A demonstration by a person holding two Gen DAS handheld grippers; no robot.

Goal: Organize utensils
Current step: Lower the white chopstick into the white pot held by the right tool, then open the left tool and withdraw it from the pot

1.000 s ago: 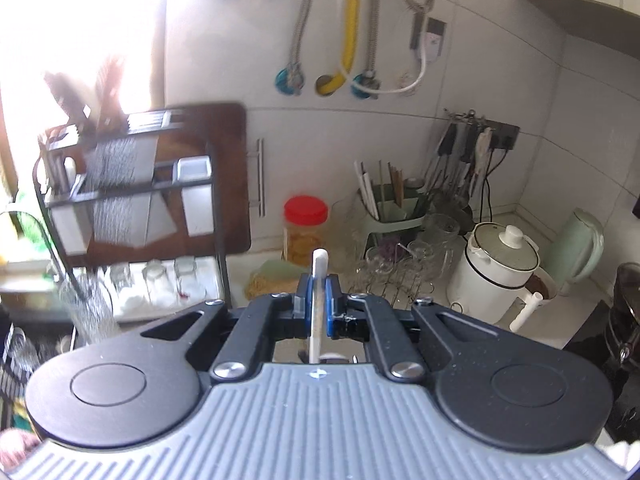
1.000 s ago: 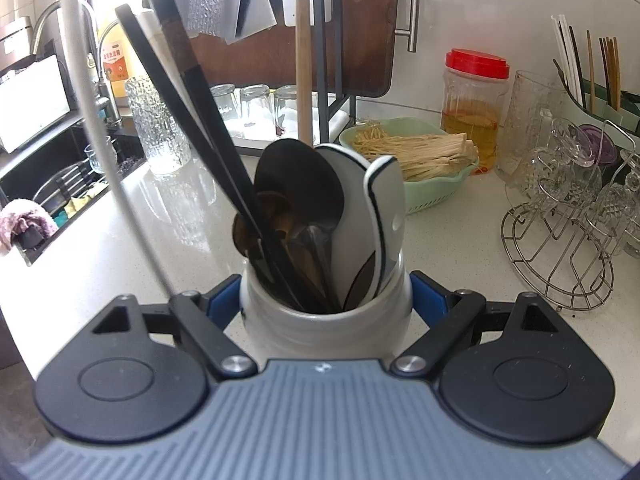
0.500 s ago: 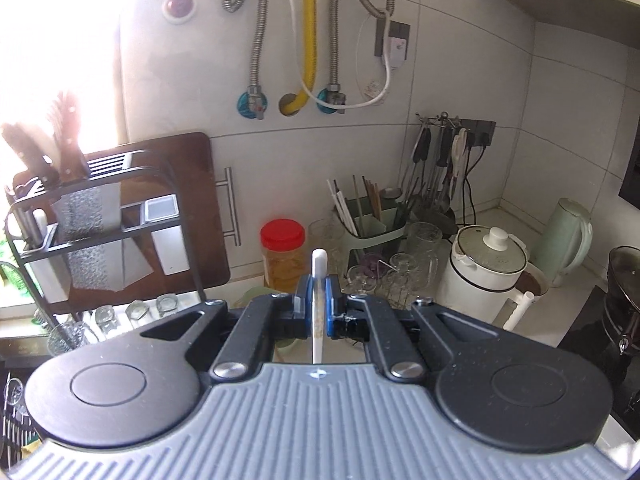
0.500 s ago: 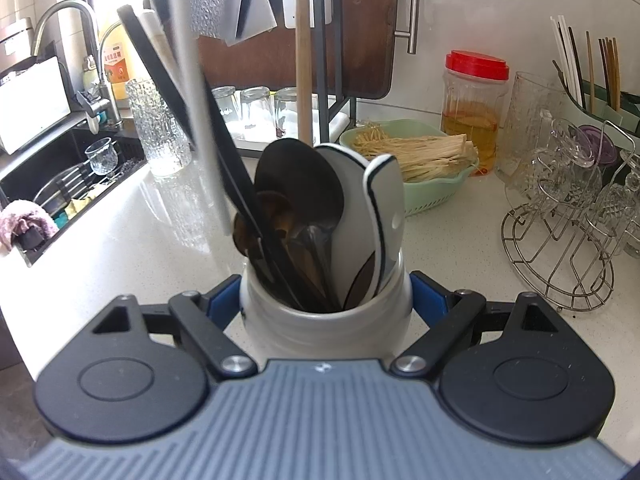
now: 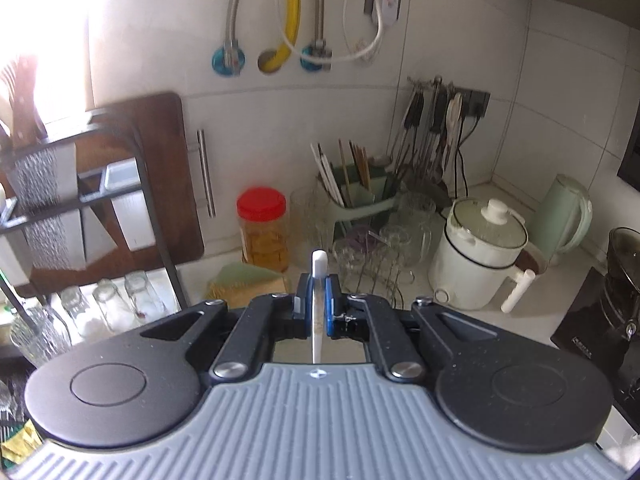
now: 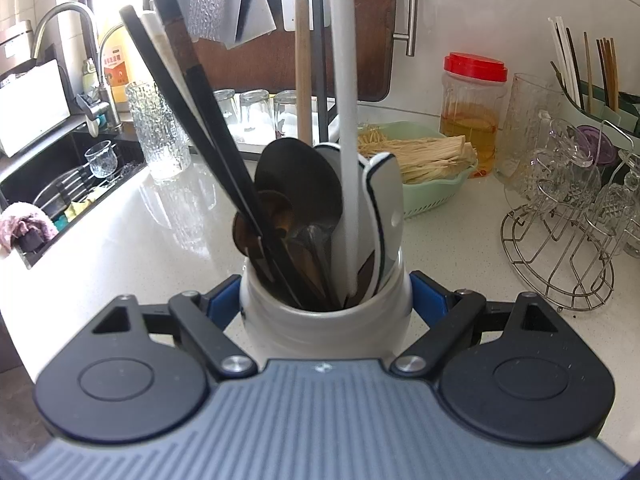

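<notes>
The right gripper (image 6: 324, 300) clamps a white crock (image 6: 324, 320) standing on the desk (image 6: 120, 248), apparently to steady it while another utensil goes in. The crock already holds dark spoons (image 6: 298, 184), black chopsticks (image 6: 200, 136) leaning toward 11 o'clock, and a wooden handle (image 6: 303, 68) rising at 12. The left gripper (image 5: 317, 300) is narrow, pinching a slim white stick (image 5: 319, 268). In the right view that stick (image 6: 347, 128) runs nearly upright, its long axis from 12 to 6 o'clock, lower end inside the crock's mouth, upper end leaving the top edge. A red-lidded jar (image 6: 472, 116) stands at 2 o'clock.
</notes>
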